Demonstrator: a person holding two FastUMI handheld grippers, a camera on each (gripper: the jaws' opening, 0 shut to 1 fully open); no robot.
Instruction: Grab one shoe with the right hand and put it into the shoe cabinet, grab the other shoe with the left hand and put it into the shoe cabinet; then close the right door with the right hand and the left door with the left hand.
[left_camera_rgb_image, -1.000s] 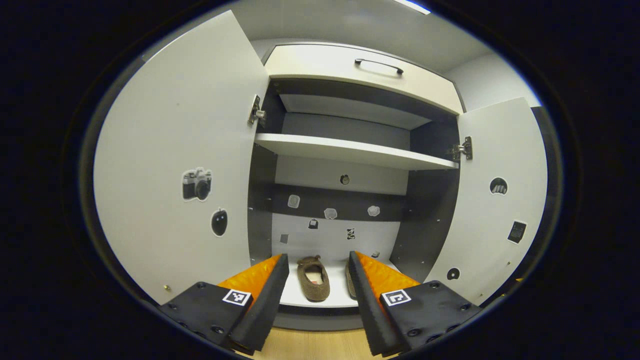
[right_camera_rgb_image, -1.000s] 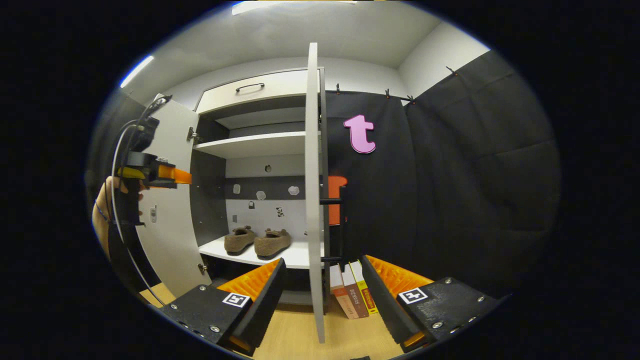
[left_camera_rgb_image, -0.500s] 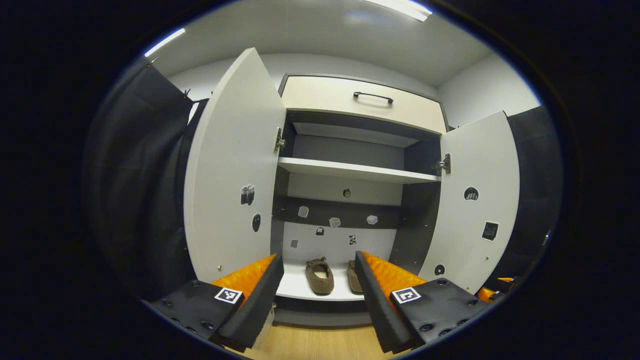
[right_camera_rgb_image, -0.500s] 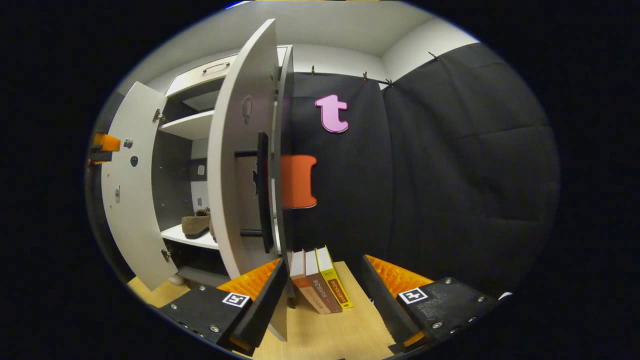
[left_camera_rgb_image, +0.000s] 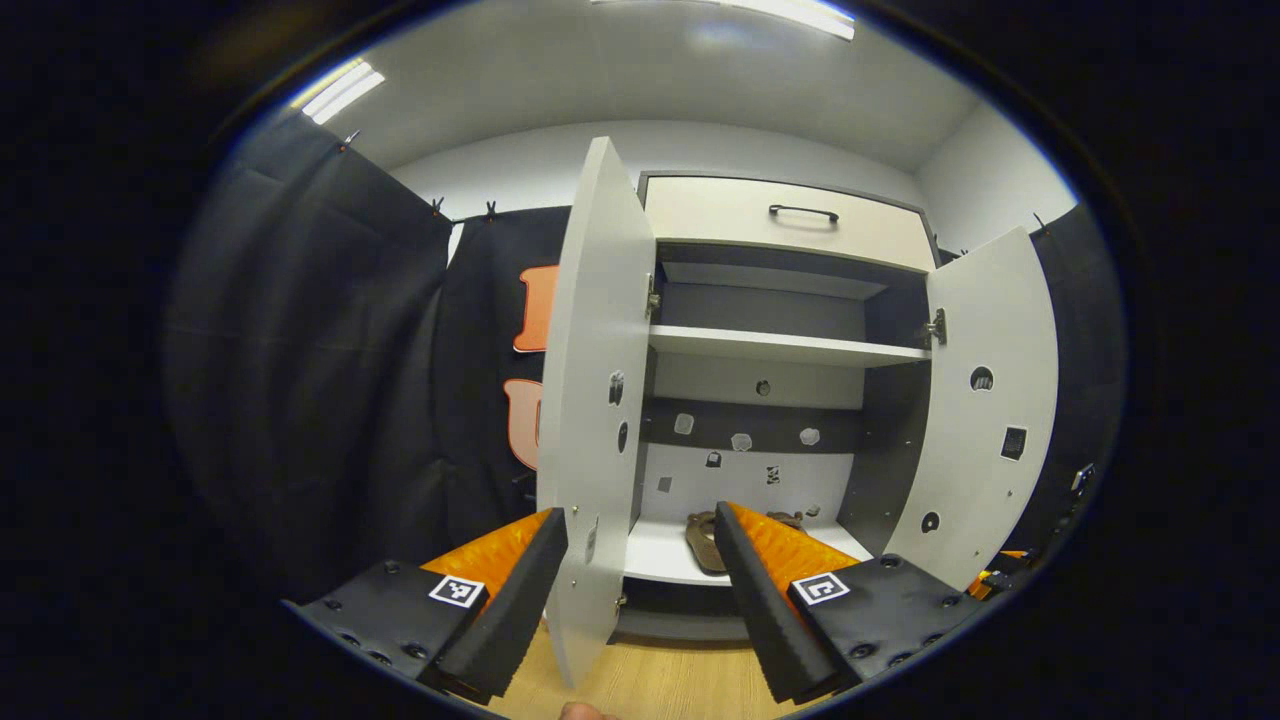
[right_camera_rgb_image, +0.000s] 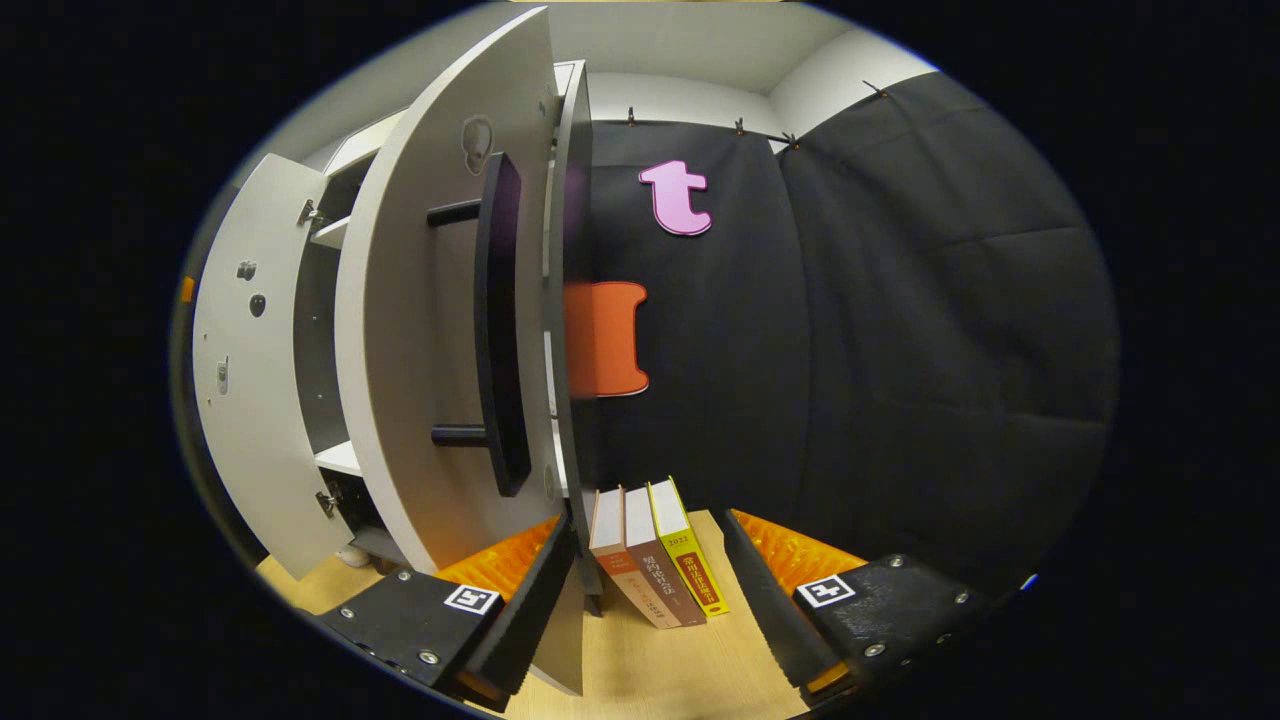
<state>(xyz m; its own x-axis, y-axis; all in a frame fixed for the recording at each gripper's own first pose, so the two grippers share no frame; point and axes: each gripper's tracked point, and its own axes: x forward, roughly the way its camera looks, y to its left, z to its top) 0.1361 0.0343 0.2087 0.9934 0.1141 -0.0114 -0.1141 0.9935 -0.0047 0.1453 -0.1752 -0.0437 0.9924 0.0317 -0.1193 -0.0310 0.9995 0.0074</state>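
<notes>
Your left gripper (left_camera_rgb_image: 640, 560) is spread wide with nothing between its fingers, and the edge of the cabinet's left door (left_camera_rgb_image: 595, 400) rises through the gap, closer to the finger at 7 o'clock. Past that door, at 1 o'clock from the gripper, the shoe cabinet (left_camera_rgb_image: 790, 340) is open: one brown shoe (left_camera_rgb_image: 703, 532) lies on the bottom shelf just behind your finger at 5 o'clock, and a second shoe (left_camera_rgb_image: 790, 519) peeks over that finger's top. The right door (left_camera_rgb_image: 985, 420) is swung out at 3 o'clock. Your right gripper (right_camera_rgb_image: 645, 580) is also spread wide and holds nothing; in the right gripper view the outer face of the right door, with its long black handle (right_camera_rgb_image: 497, 320), fills 10 to 11 o'clock, its lower edge by your finger at 7 o'clock, though contact can't be judged. Three books (right_camera_rgb_image: 655, 570) lean together on the wooden floor (right_camera_rgb_image: 690, 680) between your fingers.
</notes>
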